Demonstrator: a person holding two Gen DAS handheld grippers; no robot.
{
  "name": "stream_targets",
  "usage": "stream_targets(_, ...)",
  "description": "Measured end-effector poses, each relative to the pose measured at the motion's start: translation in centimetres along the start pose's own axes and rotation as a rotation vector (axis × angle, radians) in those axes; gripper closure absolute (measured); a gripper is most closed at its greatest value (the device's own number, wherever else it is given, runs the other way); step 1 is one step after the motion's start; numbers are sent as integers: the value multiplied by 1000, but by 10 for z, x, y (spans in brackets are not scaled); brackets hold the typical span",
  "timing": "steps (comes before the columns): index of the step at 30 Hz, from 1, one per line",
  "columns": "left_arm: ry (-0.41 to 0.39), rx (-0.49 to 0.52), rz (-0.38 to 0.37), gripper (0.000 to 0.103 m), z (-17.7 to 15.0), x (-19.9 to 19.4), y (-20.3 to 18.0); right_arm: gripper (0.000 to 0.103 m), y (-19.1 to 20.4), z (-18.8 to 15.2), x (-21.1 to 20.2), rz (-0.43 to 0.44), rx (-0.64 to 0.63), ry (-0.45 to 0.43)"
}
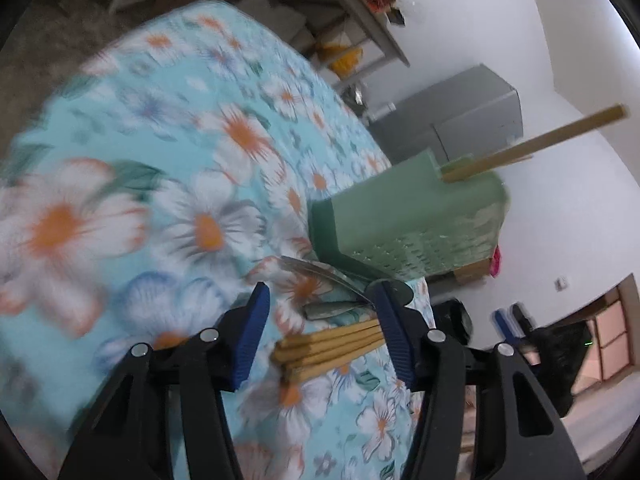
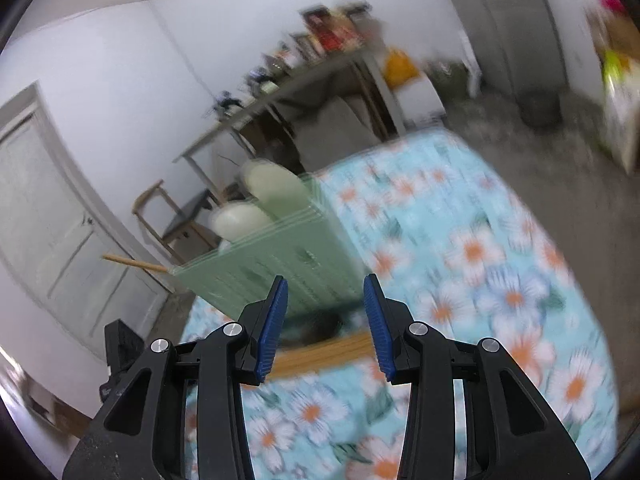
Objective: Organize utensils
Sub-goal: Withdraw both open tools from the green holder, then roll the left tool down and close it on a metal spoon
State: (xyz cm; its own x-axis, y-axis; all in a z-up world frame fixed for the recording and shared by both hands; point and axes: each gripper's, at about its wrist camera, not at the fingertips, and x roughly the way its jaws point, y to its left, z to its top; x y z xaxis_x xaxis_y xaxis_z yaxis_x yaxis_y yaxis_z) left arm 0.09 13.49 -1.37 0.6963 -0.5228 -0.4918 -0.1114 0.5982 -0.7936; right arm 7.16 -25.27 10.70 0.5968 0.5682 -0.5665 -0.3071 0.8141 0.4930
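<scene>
Left gripper (image 1: pixel 322 300): jaws standing apart, gripping nothing, hovering over the chopsticks (image 1: pixel 328 346) lying on the floral tablecloth (image 1: pixel 160 184) just beside the green holder (image 1: pixel 404 220). Right gripper (image 2: pixel 325 300): jaws standing apart, empty, facing that holder. One chopstick (image 1: pixel 532 144) is sticking out of the holder.

White walls (image 2: pixel 132 64) enclosed the room; floor (image 2: pixel 560 136) was grey and blurred. A long grey shelf table (image 2: pixel 280 92) with clutter on top stood at 12 o'clock in the right wrist view, a panelled white door (image 2: pixel 44 208) at 9, a small wooden chair (image 2: pixel 168 216) beside it. Grey fridge (image 1: pixel 472 120) sat at 2 o'clock in the left wrist view. Floral tablecloth (image 1: pixel 160 160) covered the table.
</scene>
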Motion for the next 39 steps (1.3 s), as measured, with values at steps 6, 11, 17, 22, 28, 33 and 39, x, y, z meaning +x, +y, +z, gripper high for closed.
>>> stream_targets(6, -66, -93, 26, 63, 12, 19, 5, 66, -30, -12, 21, -21, 118, 53)
stream_targets(11, -118, -210, 11, 97, 10, 17, 25, 66, -30, -17, 30, -23, 110, 74)
stream_targets(17, -287, -145, 14, 101, 1, -49, 13, 66, -29, -22, 43, -15, 91, 117)
stream_targets(22, -391, -106, 127, 101, -16, -107, 10, 66, -22, -27, 54, -11, 85, 143)
stream_targets(28, -359, -85, 225, 100, -68, -130, 8, 66, -15, -31, 66, -14, 73, 165)
stream_targets(33, -197, 16, 241, 100, -104, -104, -7, 66, -9, -29, 72, -4, 70, 177)
stream_targets(39, -45, 212, 305, 87, -124, -94, -25, 66, -6, -26, 74, -6, 60, 178)
